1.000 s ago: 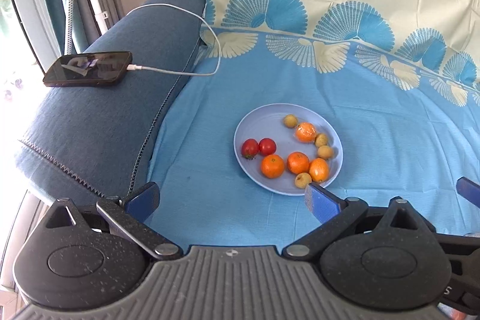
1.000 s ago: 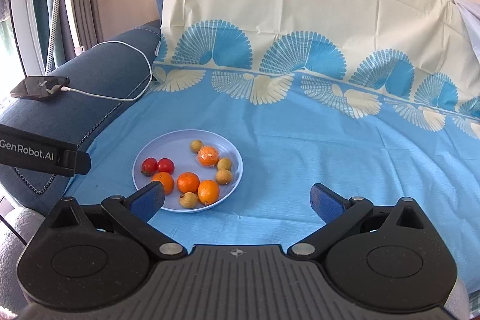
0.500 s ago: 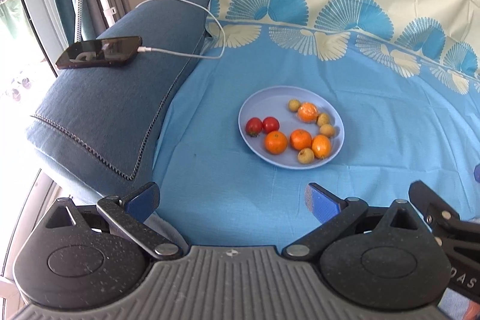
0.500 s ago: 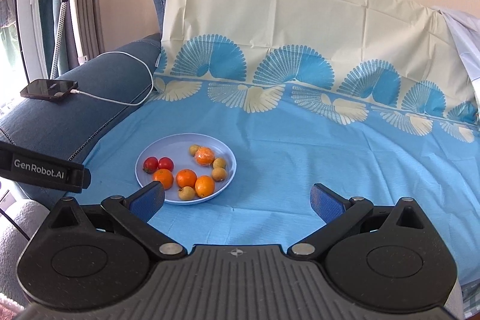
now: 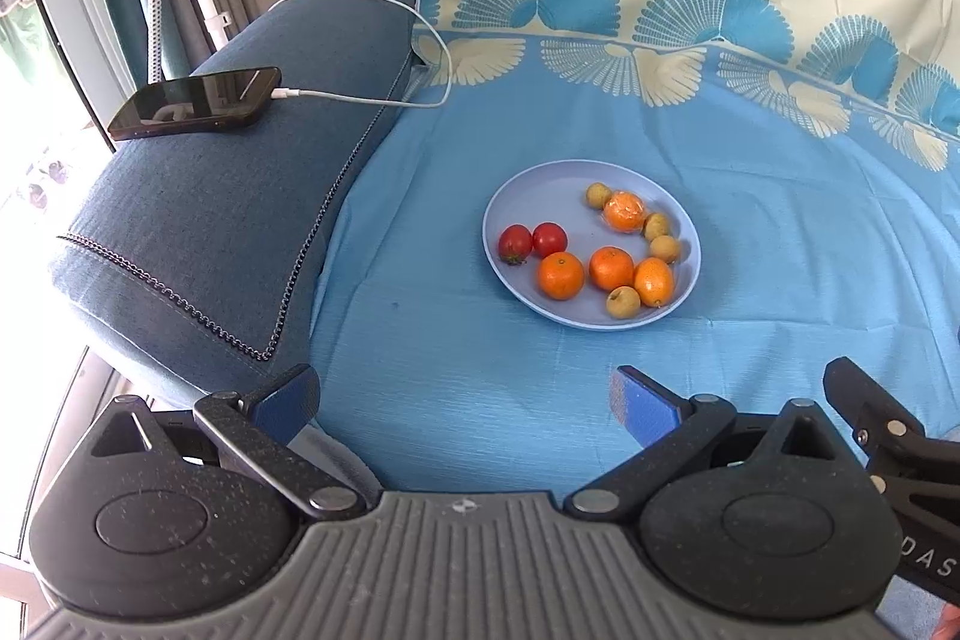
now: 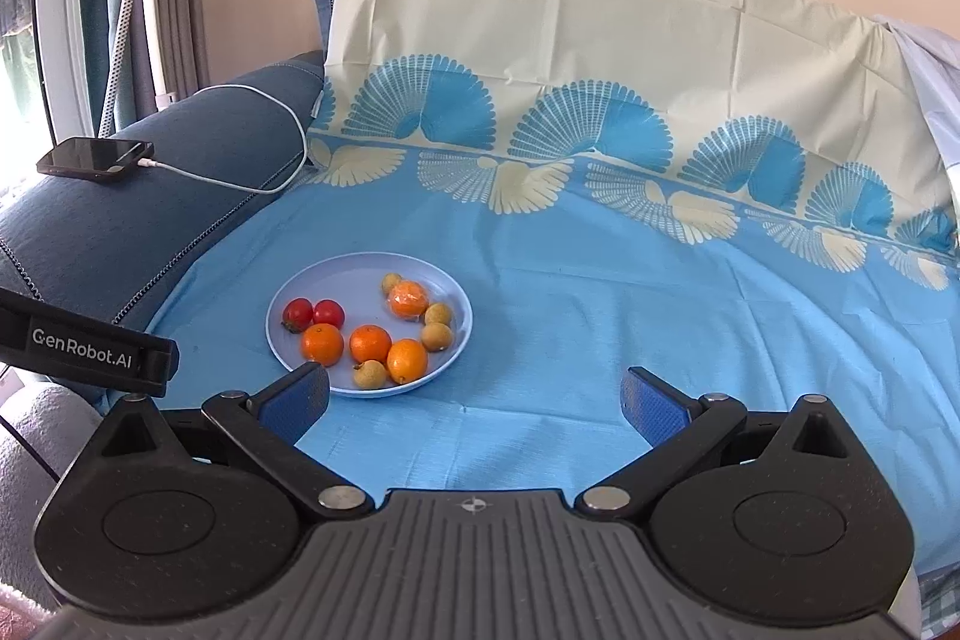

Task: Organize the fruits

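Where the blue sofa (image 5: 198,232) is draped in a blue cloth (image 6: 630,292) printed with fan shapes along a cream band, the seat carries everything the task concerns. The sofa's bare armrest (image 6: 150,196) lies at the left edge of the cloth, and a dark phone (image 5: 195,102) rests flat on top of it, a white charging cable (image 5: 384,100) running from its end onto the cloth.

Both grippers are held back from the fruit, above the near edge of the seat. The left gripper (image 5: 465,400) has its blue-padded jaws wide apart with nothing between them; the right gripper (image 6: 474,403) likewise has its jaws spread and empty, its left pad overlapping the near rim of the plate in its own view, though I cannot tell whether it touches.

A pale blue plate (image 5: 522,196) sits on the cloth, near the armrest side. On it, three whole oranges (image 5: 611,268) form a row toward the near edge, touching or nearly touching. A peeled orange (image 5: 625,212), seemingly in clear wrap, lies toward the far rim. Two red tomatoes (image 5: 549,239) sit side by side at the plate's left. Four small yellowish-brown fruits (image 5: 665,248), perhaps longans, are scattered: one beside the peeled orange at the far rim, two on its right, one at the near edge against the row of oranges.
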A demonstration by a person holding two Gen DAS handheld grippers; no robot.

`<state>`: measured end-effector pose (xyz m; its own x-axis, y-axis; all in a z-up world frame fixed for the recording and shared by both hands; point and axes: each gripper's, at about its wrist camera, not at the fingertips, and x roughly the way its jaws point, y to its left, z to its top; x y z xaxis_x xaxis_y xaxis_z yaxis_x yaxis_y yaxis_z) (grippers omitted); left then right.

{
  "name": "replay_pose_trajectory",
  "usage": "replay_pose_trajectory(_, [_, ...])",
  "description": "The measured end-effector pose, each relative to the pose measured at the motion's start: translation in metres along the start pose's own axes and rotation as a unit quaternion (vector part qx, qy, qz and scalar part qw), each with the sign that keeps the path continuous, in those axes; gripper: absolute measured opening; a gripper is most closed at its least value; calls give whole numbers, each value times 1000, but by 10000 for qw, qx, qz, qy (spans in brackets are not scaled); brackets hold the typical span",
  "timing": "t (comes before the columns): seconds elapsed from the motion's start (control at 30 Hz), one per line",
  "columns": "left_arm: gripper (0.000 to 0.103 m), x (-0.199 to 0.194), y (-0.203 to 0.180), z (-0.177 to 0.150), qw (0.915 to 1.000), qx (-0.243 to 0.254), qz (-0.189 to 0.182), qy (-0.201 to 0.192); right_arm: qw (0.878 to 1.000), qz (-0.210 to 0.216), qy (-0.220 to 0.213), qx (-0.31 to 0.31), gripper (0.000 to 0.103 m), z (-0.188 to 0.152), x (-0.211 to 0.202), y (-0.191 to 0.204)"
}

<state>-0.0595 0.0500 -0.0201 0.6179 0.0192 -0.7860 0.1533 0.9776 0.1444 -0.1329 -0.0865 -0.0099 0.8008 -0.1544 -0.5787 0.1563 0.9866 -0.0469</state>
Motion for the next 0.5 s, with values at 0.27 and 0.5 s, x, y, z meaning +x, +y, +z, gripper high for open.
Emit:
replay_pose_trajectory(0.27, [103,1,-2,1,10000,21,-9,28,10000,26,10,-51,102,-1,1,0])
replay_pose_trajectory(0.5, [103,3,-5,2,10000,63,2,76,10000,16,29,-30,102,0,2,-1])
